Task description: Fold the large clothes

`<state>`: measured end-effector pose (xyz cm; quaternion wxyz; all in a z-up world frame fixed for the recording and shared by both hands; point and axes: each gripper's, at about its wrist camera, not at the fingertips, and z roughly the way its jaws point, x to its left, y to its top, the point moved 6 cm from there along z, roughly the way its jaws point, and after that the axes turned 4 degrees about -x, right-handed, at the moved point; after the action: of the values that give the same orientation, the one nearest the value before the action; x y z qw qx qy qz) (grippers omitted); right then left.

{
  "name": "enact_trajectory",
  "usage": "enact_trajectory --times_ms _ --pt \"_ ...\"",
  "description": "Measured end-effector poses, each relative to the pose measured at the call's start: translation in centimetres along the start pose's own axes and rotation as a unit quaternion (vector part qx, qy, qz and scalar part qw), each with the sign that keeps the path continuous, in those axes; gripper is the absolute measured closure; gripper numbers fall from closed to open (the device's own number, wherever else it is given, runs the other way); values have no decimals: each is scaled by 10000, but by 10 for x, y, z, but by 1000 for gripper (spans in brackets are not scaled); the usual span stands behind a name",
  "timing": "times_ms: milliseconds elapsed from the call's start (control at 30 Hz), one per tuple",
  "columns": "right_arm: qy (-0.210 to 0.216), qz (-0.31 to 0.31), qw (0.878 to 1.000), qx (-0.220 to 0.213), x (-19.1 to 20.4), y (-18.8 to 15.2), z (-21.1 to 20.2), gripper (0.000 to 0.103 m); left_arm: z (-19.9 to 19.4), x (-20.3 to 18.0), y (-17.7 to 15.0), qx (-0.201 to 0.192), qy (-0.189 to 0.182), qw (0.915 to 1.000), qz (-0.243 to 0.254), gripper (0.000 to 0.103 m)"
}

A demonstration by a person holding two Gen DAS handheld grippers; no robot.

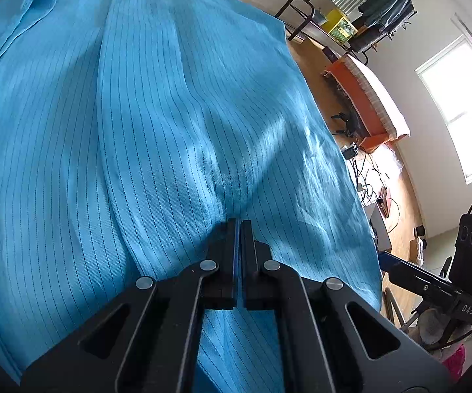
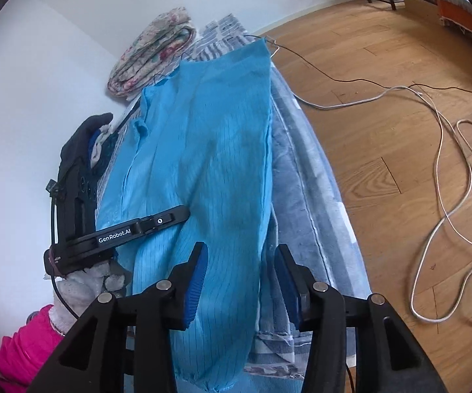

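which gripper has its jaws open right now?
The right gripper: its blue pads stand apart over the blue striped garment. The left gripper is shut, fingers together against the cloth.

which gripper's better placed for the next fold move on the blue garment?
Probably the left. The left gripper is shut, apparently pinching a fold of the blue garment, so it could carry fabric over. The right gripper is open, straddling the garment's edge near the bedding without gripping.
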<state>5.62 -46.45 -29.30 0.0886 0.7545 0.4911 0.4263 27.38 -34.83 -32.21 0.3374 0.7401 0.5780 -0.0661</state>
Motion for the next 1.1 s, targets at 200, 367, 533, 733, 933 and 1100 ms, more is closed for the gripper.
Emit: enact_trajectory --times_ms 200,367,533,733,933,1100 --pt "497 376 9980 -125 -6 -31 -29 57 0 4 0 -13 -49 10000 -26 103" --pt "622 770 9951 38 -21 -48 -10 56 0 5 -1 -47 -36 10000 41 103" --pt "1211 943 9882 -35 -2 -41 3 57 0 5 -2 -44 -51 10000 35 103" --pt "901 90 9959 -42 35 -44 -2 57 -1 5 -2 -58 -42 10000 51 103" --pt "858 1003 9911 -177 -5 -24 16 57 -1 4 0 -50 -43 10000 58 103" --pt "402 800 9959 137 2 -22 39 93 -23 -4 15 -270 -82 9996 35 103"
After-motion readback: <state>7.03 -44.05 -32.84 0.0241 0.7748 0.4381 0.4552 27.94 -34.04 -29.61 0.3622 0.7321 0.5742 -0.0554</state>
